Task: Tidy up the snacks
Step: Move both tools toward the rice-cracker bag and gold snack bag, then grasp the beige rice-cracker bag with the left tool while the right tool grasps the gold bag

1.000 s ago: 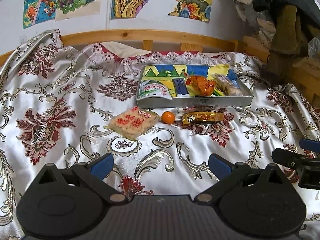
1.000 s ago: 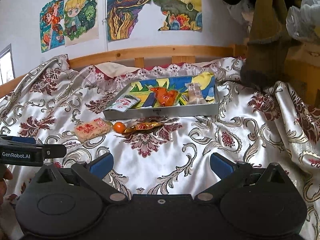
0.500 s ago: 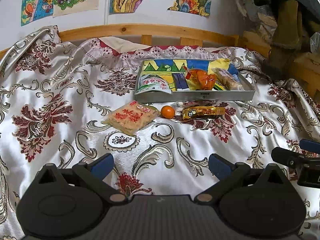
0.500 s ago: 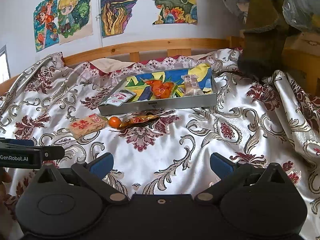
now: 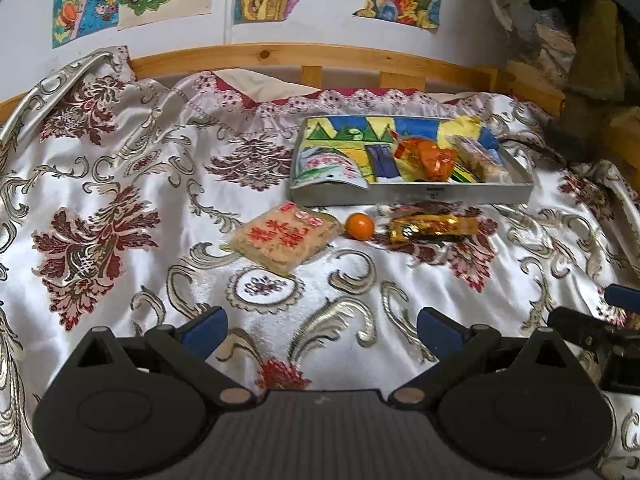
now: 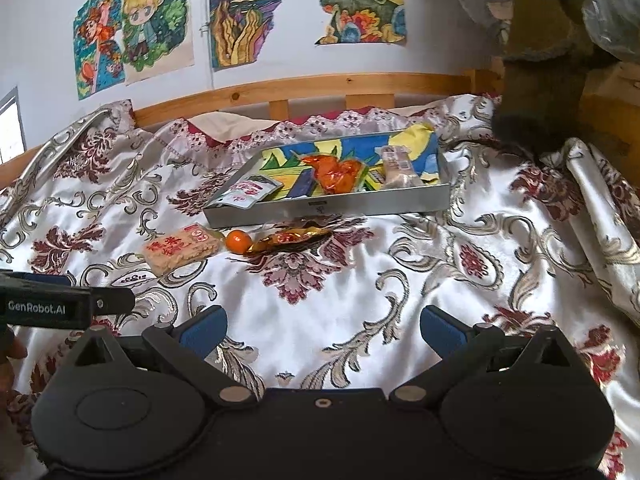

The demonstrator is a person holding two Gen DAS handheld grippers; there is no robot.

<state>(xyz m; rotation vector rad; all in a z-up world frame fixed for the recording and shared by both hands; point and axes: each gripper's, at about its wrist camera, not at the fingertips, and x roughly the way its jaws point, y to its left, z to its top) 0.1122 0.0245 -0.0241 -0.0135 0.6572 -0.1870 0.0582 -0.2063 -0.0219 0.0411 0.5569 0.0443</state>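
Left claw: we saw the left claw [image 5: 322, 326] spread wide with nothing between its blue fingertips, hovering over the bedspread [image 5: 120, 184].
Right claw: the right claw [image 6: 324, 326] was likewise spread apart and empty, above the same cloth.
Tray: a grey tray [image 5: 452, 193] sat on the bed well ahead of both claws, toward the wooden rail [image 5: 280, 56]; in it lay a white packet [image 5: 330, 164], an orange wrapped snack [image 5: 426, 154] and a pale bar [image 5: 480, 158].
Rice cake pack: the rice cake pack [image 5: 282, 236] with red characters lay on the bedspread just in front of the tray's left end, ahead of our left claw and well apart from it.
Orange ball: the small orange ball [image 5: 359, 225] lay just beside the pack, to its right.
Gold wrapper: the gold wrapper [image 5: 434, 227] lay to the right of the ball, near the tray's front wall.
From the right: these three lay ahead and to the left of our right claw, none touching it.
Wall: coloured drawings [image 6: 136, 28] hung above the rail.
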